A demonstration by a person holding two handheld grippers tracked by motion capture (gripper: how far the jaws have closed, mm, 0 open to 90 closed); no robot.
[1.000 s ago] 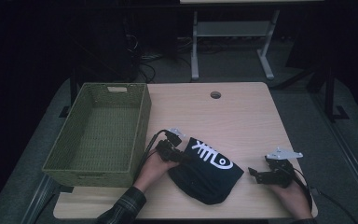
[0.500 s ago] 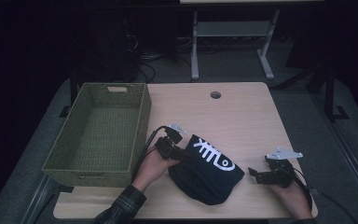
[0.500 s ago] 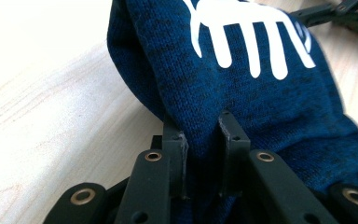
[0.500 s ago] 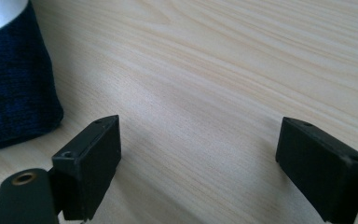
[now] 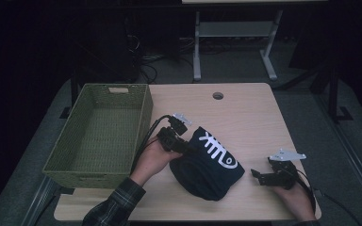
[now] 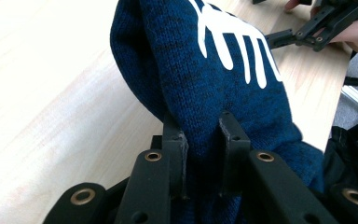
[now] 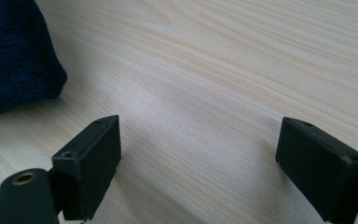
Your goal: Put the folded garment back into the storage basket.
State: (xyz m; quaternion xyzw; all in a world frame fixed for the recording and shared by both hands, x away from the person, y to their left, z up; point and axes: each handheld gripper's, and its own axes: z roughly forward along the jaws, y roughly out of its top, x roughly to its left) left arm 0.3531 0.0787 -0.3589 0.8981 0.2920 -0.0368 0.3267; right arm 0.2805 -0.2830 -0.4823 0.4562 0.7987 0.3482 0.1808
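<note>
A dark blue knitted garment point(image 5: 207, 165) with a white fishbone print lies folded on the wooden table point(image 5: 245, 117). My left gripper point(image 5: 181, 145) is shut on the garment's left edge and holds that edge raised off the table. In the left gripper view the knit point(image 6: 214, 79) is pinched between the two black pads point(image 6: 179, 154). My right gripper point(image 5: 257, 176) rests open by the garment's right side, near the table's front edge. In the right gripper view its jaws stand wide apart over bare wood, with a corner of the garment point(image 7: 14, 56) at the upper left.
A green woven basket point(image 5: 99, 134) stands empty at the table's left. A round cable hole point(image 5: 218, 95) sits near the far edge. Beyond the table are a white-legged stand point(image 5: 235, 42) and floor cables.
My left gripper has risen with the garment's left edge in it, so the cloth stands higher and more bunched. The right gripper has stayed still.
</note>
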